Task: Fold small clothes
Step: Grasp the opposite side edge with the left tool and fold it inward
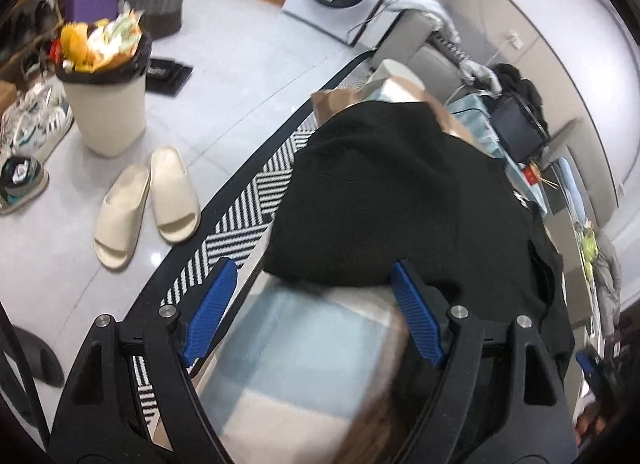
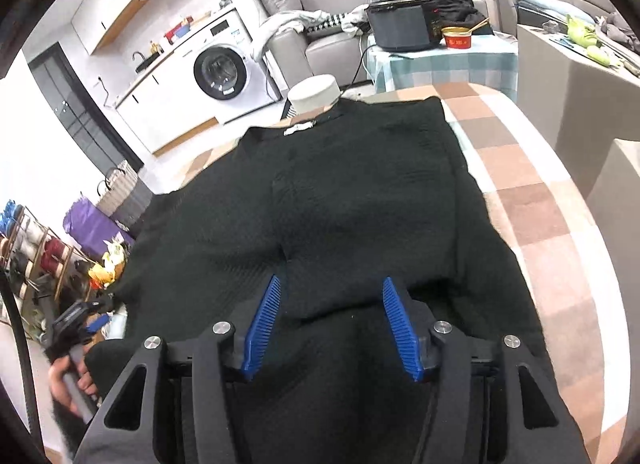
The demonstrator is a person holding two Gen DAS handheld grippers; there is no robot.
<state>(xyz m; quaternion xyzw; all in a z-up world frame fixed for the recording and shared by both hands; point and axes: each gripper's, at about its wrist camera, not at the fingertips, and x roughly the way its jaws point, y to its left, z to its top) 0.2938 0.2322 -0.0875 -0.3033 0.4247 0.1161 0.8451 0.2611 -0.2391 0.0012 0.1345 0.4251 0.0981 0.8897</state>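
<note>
Two grippers are held open over a black garment (image 2: 340, 200) spread on the checked counter (image 2: 532, 200).
The left gripper (image 1: 314, 296) is seen with jaws wide apart at the garment's edge, nothing between them; the right gripper (image 2: 330, 312) is poised with jaws parted above a fold, pads not pressing.

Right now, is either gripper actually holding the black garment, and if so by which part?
Nothing is held. The left gripper and right gripper both stand open above the black garment, pads apart with no cloth pinched.
</note>
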